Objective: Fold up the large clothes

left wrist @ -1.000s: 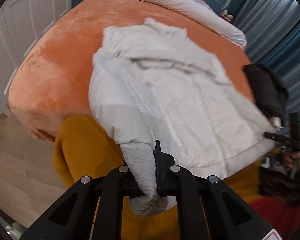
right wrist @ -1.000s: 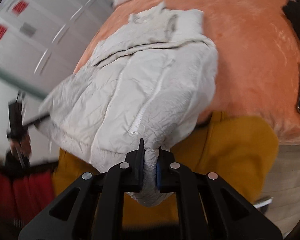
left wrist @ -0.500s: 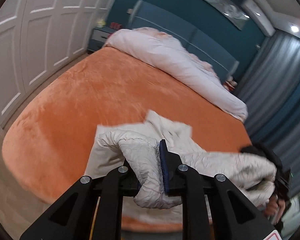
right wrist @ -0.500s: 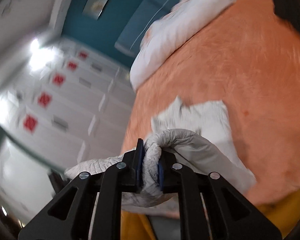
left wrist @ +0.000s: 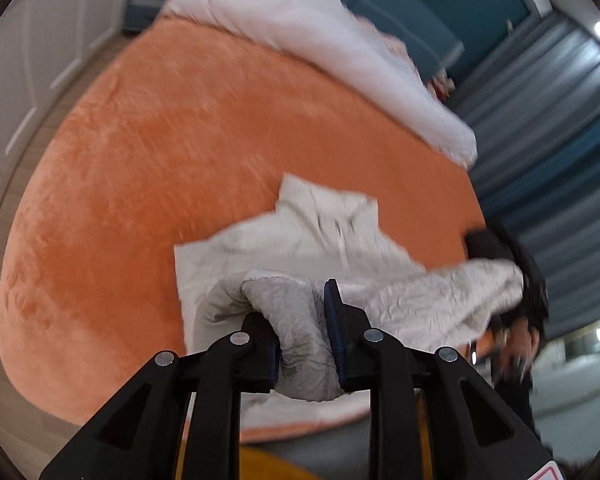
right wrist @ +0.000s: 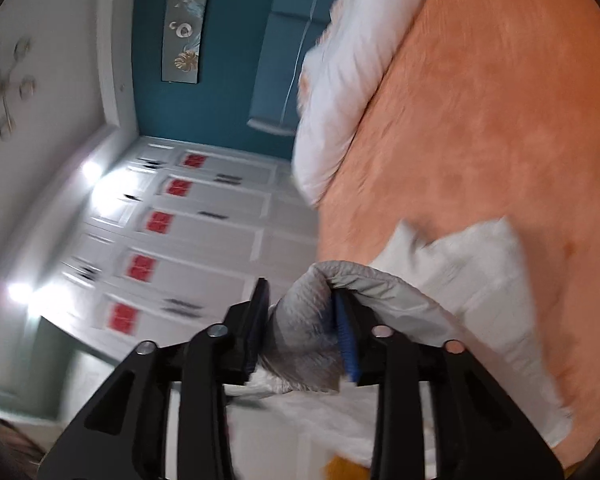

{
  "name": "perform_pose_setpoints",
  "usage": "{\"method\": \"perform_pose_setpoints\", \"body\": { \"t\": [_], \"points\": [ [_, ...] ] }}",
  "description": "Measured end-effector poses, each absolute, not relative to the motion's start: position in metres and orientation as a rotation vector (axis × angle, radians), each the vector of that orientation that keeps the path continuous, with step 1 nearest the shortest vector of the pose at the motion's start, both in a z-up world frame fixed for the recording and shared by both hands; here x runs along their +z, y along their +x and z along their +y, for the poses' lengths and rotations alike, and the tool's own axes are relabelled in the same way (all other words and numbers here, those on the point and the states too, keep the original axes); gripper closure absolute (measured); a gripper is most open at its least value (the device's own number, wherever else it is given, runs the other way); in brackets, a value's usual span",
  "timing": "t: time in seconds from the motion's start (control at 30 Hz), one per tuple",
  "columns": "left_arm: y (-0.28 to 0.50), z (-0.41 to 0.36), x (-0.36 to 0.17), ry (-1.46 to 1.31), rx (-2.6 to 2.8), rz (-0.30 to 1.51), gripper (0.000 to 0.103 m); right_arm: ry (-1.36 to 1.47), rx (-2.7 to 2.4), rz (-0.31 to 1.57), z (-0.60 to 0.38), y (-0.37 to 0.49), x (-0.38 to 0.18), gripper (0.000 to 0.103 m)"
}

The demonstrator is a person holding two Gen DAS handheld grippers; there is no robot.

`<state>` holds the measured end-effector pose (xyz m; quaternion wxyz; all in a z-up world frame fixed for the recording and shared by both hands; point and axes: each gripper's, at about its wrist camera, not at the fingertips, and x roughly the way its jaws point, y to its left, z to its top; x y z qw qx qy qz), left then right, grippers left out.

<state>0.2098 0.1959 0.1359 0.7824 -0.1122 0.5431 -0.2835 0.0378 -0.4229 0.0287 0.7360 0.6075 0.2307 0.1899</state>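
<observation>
Carrying the hem of a white puffer jacket (left wrist: 332, 240) up over its own body, the left gripper (left wrist: 303, 332) and the right gripper (right wrist: 300, 320) each clench a bunch of quilted fabric between their fingers (left wrist: 334, 320) above an orange bed (left wrist: 140, 180). The jacket's collar end lies flat on the bedspread, its lower half raised and doubling towards it. To do this fold well, both grippers would best travel level and together, lay the hem square on the shoulders, then let go only once the cloth rests, lest the slippery padding slide back. In the right wrist view the fabric sits against the right-hand finger with a gap at the other, so that hold looks the weaker. A white duvet (left wrist: 320, 40) is heaped by the headboard. No container shows in either view; a dark garment (left wrist: 496, 244) lies at the bed's edge, blurred.
</observation>
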Motion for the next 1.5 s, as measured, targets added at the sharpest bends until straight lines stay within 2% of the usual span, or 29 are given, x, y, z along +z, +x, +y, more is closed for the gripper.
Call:
{"method": "perform_pose_setpoints", "body": {
  "t": [0.07,0.13,0.17,0.2,0.33,0.4,0.5,0.53,0.57,0.7,0.8,1.03,1.13,1.27,1.5],
  "points": [
    [0.212,0.209,0.140,-0.233,-0.596,1.175,0.079,1.327,0.450,0.534,-0.430,0.039,0.035,0.067],
    [0.216,0.235,0.156,-0.237,-0.491,1.098,0.060,1.339,0.467,0.459,-0.444,0.028,0.047,0.062],
    [0.216,0.246,0.165,-0.234,-0.413,1.040,0.042,1.367,0.472,0.411,-0.452,0.021,0.050,0.058],
    [0.215,0.257,0.174,-0.225,-0.315,0.966,0.037,1.385,0.452,0.373,-0.462,0.014,0.056,0.058],
    [0.198,0.258,0.199,-0.157,-0.110,0.723,0.036,1.095,0.224,0.366,-0.463,-0.008,0.104,0.058],
    [0.187,0.233,0.196,-0.099,-0.108,0.653,0.029,0.933,0.154,0.407,-0.440,-0.004,0.119,0.059],
    [0.170,0.176,0.170,0.036,-0.108,0.580,0.026,0.595,-0.003,0.513,-0.384,0.015,0.125,0.063],
    [0.166,0.152,0.154,0.086,-0.109,0.569,0.025,0.473,-0.042,0.550,-0.360,0.026,0.119,0.068],
    [0.167,0.137,0.140,0.112,-0.105,0.575,0.023,0.402,-0.061,0.579,-0.344,0.035,0.113,0.072],
    [0.176,0.090,0.075,0.140,-0.109,0.670,0.023,0.223,-0.089,0.674,-0.289,0.073,0.068,0.075],
    [0.193,0.072,0.034,0.145,-0.056,0.720,0.023,0.192,-0.101,0.714,-0.275,0.091,0.040,0.077],
    [0.228,0.074,-0.019,0.069,0.020,0.820,0.023,0.255,-0.181,0.803,-0.290,0.135,-0.018,0.079],
    [0.245,0.080,-0.046,0.067,0.056,0.859,0.023,0.290,-0.207,0.832,-0.299,0.147,-0.038,0.083],
    [0.256,0.090,-0.068,0.007,0.053,0.881,0.016,0.330,-0.209,0.859,-0.305,0.157,-0.063,0.084],
    [0.262,0.085,-0.090,-0.017,0.058,0.862,0.009,0.389,-0.203,0.847,-0.307,0.164,-0.090,0.085]
  ]
}}
